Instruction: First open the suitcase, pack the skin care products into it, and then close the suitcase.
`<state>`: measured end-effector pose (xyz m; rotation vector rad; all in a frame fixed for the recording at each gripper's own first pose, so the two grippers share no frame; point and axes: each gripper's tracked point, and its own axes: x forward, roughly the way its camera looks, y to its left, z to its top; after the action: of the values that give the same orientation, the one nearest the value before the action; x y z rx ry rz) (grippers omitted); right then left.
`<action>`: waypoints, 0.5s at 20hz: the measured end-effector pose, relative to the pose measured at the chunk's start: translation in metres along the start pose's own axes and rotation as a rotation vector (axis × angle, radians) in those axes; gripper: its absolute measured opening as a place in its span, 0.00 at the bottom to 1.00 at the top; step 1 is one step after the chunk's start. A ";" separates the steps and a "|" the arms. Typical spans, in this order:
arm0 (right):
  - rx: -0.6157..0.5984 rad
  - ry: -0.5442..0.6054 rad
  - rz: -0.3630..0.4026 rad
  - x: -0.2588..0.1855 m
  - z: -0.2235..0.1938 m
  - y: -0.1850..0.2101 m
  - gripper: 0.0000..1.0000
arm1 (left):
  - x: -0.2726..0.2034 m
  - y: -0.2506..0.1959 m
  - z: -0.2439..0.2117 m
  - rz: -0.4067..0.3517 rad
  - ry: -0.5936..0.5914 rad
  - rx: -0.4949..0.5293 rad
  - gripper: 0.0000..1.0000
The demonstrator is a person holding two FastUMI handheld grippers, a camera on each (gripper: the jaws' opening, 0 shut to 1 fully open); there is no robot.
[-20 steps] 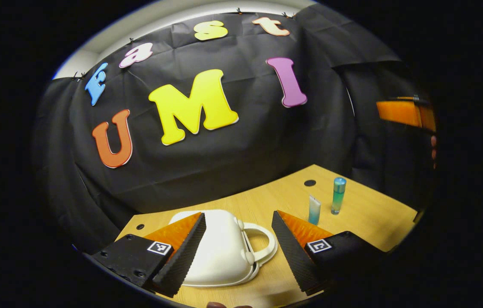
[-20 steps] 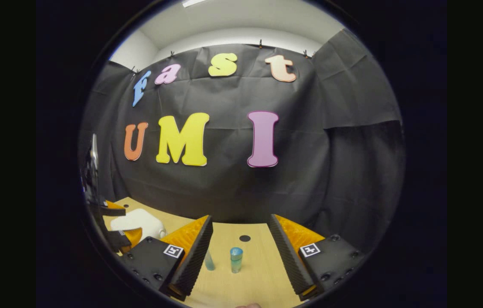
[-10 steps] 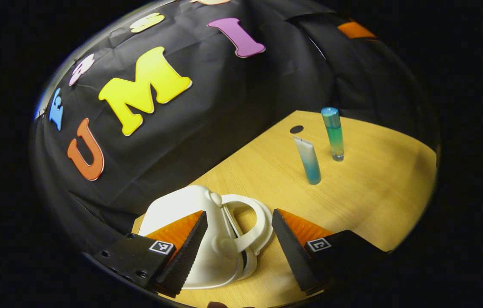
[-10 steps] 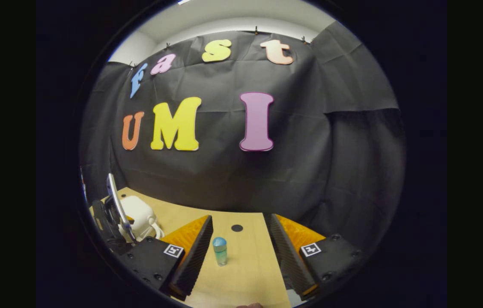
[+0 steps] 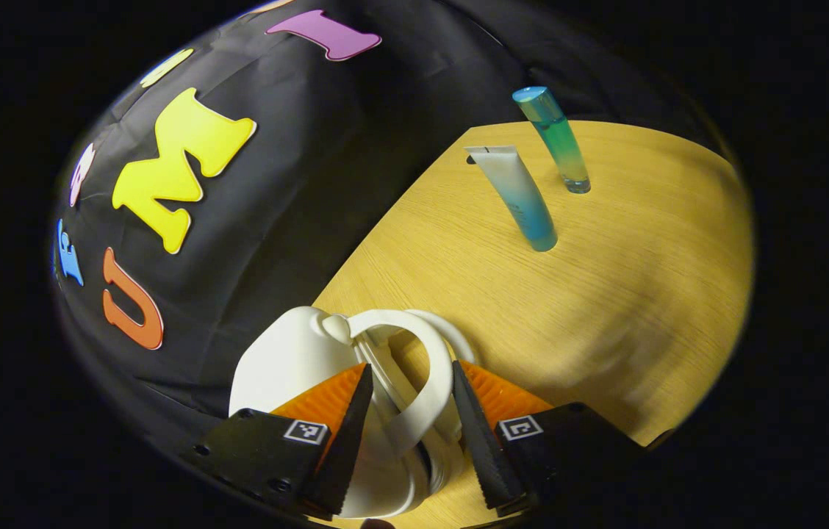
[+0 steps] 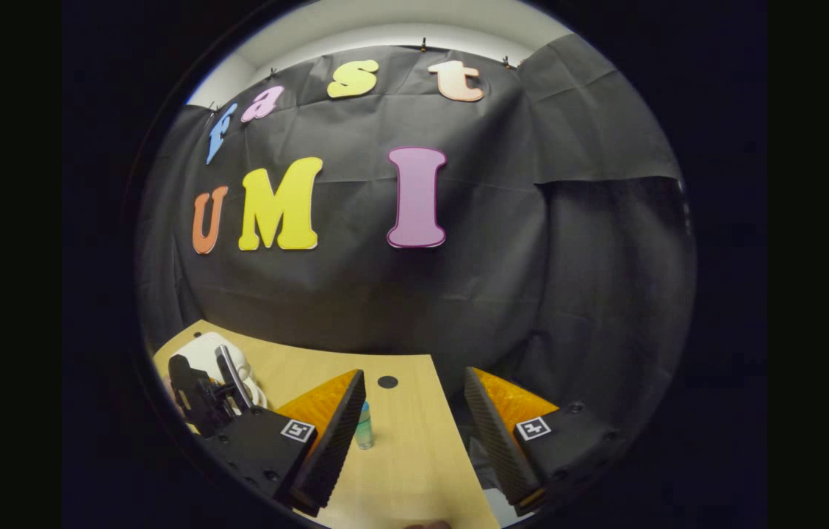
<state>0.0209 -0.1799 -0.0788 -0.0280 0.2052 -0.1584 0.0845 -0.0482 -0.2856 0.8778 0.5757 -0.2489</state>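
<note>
At the bench's near-left corner, hard by the booth wall, lay the white suitcase (image 5: 289, 360), lid down and not yet opened. Its looped handle (image 5: 422, 382) sat between the fingers of the left tool (image 5: 406, 433); the jaws stood narrowed either side of the loop, close to it, but whether both pressed on it could not be told from the left gripper view. Toward the bench's far edge stood two skin care items, upright and just apart: a pale squeeze tube (image 5: 519, 195) on its cap and a slim green-blue bottle (image 5: 554, 139) beyond it. The right tool (image 6: 408, 441) hung wide and empty above the bench, the bottle (image 6: 364, 430) peeking past its left finger.

Judgement: step one, opening the case, was in hand. The next move would call for a firm close on the handle or lid edge, then a lift along the hinge arc. The case looked light, so it might slide or lift whole; the right tool may need to steady the base.
</note>
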 end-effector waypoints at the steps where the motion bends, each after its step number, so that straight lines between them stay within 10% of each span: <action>1: -0.002 0.000 -0.008 -0.002 0.000 -0.001 0.80 | 0.005 -0.003 -0.003 -0.007 0.016 0.008 0.62; 10: 0.002 -0.007 -0.065 -0.018 0.001 -0.007 0.80 | 0.000 -0.004 0.012 -0.054 -0.002 -0.026 0.22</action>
<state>0.0030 -0.1842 -0.0741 -0.0337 0.1970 -0.2231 0.0874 -0.0606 -0.2820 0.8376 0.6006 -0.2909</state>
